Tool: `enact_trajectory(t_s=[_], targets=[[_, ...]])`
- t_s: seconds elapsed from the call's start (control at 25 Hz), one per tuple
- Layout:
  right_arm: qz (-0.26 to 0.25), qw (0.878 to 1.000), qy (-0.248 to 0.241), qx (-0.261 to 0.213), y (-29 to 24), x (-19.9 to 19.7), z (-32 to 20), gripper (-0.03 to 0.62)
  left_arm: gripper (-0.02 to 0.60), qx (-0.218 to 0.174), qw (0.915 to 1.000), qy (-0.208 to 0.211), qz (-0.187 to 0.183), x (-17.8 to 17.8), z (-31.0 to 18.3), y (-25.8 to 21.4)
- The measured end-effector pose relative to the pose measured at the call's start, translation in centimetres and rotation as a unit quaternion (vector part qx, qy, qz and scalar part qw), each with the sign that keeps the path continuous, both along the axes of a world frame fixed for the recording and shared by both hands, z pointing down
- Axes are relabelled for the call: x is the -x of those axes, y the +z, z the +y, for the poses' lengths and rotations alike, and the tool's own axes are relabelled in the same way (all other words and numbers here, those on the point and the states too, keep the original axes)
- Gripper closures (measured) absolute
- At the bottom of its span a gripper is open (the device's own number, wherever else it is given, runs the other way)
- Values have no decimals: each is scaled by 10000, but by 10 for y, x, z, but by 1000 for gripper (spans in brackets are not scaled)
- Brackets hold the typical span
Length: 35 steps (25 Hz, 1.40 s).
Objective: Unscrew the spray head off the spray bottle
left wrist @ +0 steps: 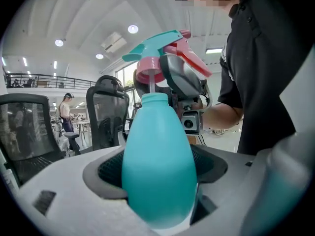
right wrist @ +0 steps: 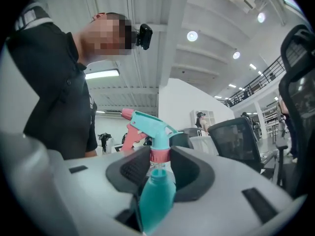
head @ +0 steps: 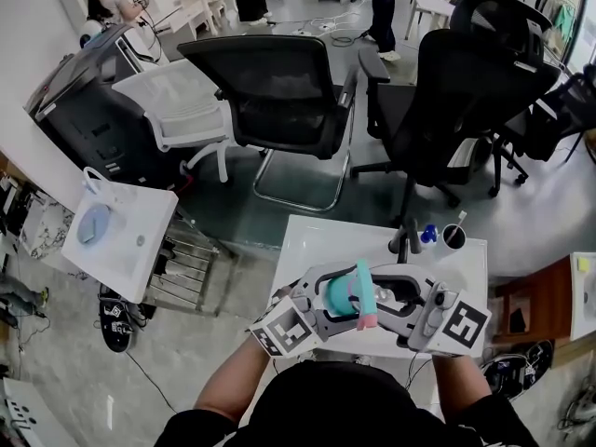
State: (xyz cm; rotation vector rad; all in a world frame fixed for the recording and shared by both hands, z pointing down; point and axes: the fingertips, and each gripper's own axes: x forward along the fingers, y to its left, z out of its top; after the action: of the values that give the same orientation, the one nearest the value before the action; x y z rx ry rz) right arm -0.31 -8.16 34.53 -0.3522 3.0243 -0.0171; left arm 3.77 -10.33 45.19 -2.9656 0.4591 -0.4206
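A teal spray bottle (left wrist: 158, 176) sits between the pads of my left gripper (head: 328, 307), which is shut on its body. Its teal spray head (right wrist: 147, 124), with a pink trigger and a pink collar (right wrist: 159, 155), lies between the pads of my right gripper (right wrist: 159, 167), which is shut on the collar. In the left gripper view the collar (left wrist: 149, 73) stands a little above the bottle's open neck, with a thin tube showing in the gap. In the head view both grippers meet over the table's near edge, the bottle (head: 340, 298) and the spray head (head: 365, 296) between them.
The white table (head: 317, 240) carries a dark cup with a pen (head: 453, 237) and a small blue item (head: 427, 235) at its far right. Two black office chairs (head: 279, 91) (head: 466, 82) stand beyond it. A white side cart (head: 121, 231) is at the left.
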Motion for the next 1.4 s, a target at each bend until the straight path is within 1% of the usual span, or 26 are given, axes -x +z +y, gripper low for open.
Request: enact_trajectory(t_s=[0.2,0.28,0.36,0.52,0.64,0.76,0.88,0.96,1.08,1.2,1.4], targets=[[-161,9996,224,-93,-12,-6,-7,461,189,156,9995,-287,-57,7,-9,14],[-205,9992,302,-130,-17,-9,-9,461,189,277,9984,-452,-186,12,-13,32],[-262,9988,373,-169,-22,-12,-10,461,189,430,9965,-625,-347,18,-16,55],[-434,9973,543,-248,-34,-17,-13,461,189,555,9935,-867,-479,27,-25,72],[-629,9945,713,-435,-45,-24,-18,461,189,711,9911,-990,-530,32,-29,88],[-818,9907,886,-624,-57,-30,-22,461,189,827,9881,-1121,-660,39,-32,107],[-868,9893,1007,-604,-62,-36,-24,461,189,891,9847,-1249,-826,44,-34,124],[-885,9877,1090,-689,-66,-39,-26,461,189,950,9825,-1338,-877,46,-35,131],[-889,9862,1169,-766,-69,-42,-28,461,189,1008,9800,-1474,-873,49,-37,139],[-833,9862,1244,-704,-64,-44,-29,461,189,968,9787,-1632,-782,52,-40,135],[-690,9863,1423,-474,-46,-49,-37,461,189,757,9780,-1911,-355,58,-52,106]])
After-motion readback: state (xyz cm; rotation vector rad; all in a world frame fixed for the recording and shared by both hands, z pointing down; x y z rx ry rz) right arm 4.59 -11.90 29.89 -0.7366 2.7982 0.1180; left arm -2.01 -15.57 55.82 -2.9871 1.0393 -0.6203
